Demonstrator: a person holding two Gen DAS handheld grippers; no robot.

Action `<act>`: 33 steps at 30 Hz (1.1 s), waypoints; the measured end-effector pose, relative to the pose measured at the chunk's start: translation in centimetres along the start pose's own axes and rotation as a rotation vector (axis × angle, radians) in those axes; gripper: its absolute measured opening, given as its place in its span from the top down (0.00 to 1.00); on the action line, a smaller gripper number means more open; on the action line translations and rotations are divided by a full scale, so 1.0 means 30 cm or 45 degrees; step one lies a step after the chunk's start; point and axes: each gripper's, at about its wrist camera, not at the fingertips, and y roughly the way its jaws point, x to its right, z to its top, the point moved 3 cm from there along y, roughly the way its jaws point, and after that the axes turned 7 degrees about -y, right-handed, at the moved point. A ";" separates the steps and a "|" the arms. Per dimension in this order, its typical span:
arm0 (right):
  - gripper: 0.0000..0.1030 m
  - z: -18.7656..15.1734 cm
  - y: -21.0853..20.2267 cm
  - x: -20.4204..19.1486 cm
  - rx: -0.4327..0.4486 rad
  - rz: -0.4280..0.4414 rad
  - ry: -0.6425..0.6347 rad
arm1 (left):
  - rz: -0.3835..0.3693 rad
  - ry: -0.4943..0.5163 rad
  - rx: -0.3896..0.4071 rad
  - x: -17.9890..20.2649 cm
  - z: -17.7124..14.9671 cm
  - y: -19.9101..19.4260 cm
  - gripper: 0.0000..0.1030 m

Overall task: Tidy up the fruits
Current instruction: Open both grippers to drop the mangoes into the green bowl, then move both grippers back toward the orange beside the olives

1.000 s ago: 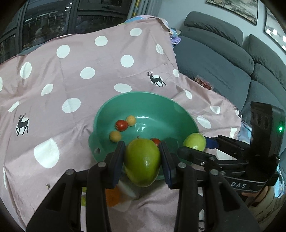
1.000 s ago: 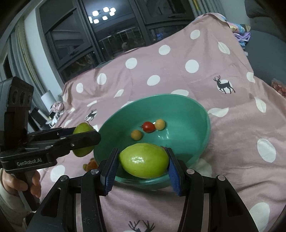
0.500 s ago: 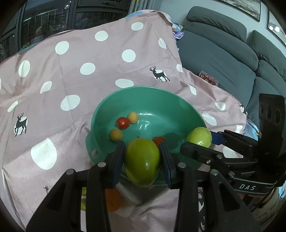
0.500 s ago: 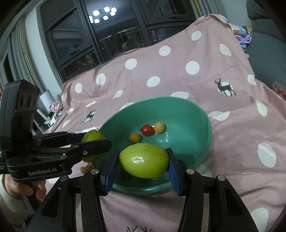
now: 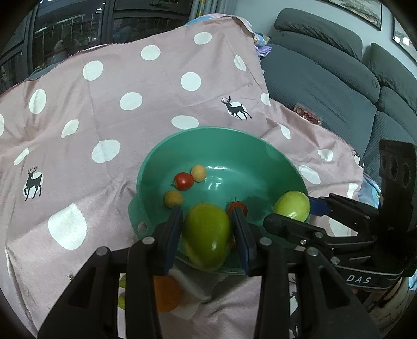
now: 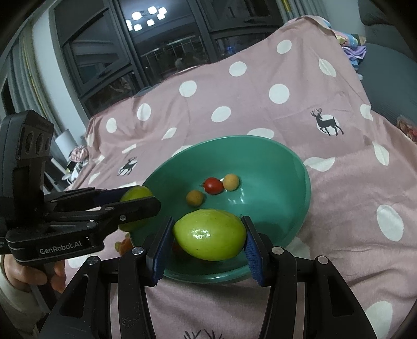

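Fruit hangs clamped in both grippers, left gripper (image 5: 207, 232) edging its green fruit (image 5: 207, 236) nearer the bowl (image 5: 260, 148), right gripper (image 6: 206, 246) gripping another (image 6: 209, 234), both ready to drop.

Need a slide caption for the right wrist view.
Right claw holds a green fruit over the teal bowl.

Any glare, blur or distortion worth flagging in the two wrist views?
Left wrist: the green fruit in the left gripper is motion-smeared; a ceiling-light reflection sits on the teal bowl floor; heavy fisheye bending with black corners. Right wrist: sharper, a specular highlight on its green fruit, the ceiling lamp mirrored in the dark window.
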 end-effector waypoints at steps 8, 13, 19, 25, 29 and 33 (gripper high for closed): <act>0.44 0.010 -0.054 0.000 0.044 -0.015 0.032 | 0.031 -0.002 0.040 -0.006 -0.006 -0.057 0.34; 0.44 0.013 -0.098 -0.025 0.062 -0.007 0.029 | 0.083 -0.019 0.059 -0.022 -0.047 -0.117 0.14; 0.42 -0.004 -0.143 -0.090 0.071 0.028 -0.009 | 0.168 -0.124 0.029 -0.099 -0.150 -0.202 0.01; 0.40 -0.030 -0.133 -0.207 0.034 0.113 -0.069 | 0.265 -0.248 -0.014 -0.181 -0.274 -0.302 0.01; 0.39 -0.042 -0.110 -0.299 -0.004 0.175 -0.116 | 0.307 -0.333 0.011 -0.231 -0.363 -0.406 0.01; 0.34 -0.062 -0.081 -0.393 -0.049 0.215 -0.169 | 0.334 -0.401 0.035 -0.270 -0.434 -0.488 0.01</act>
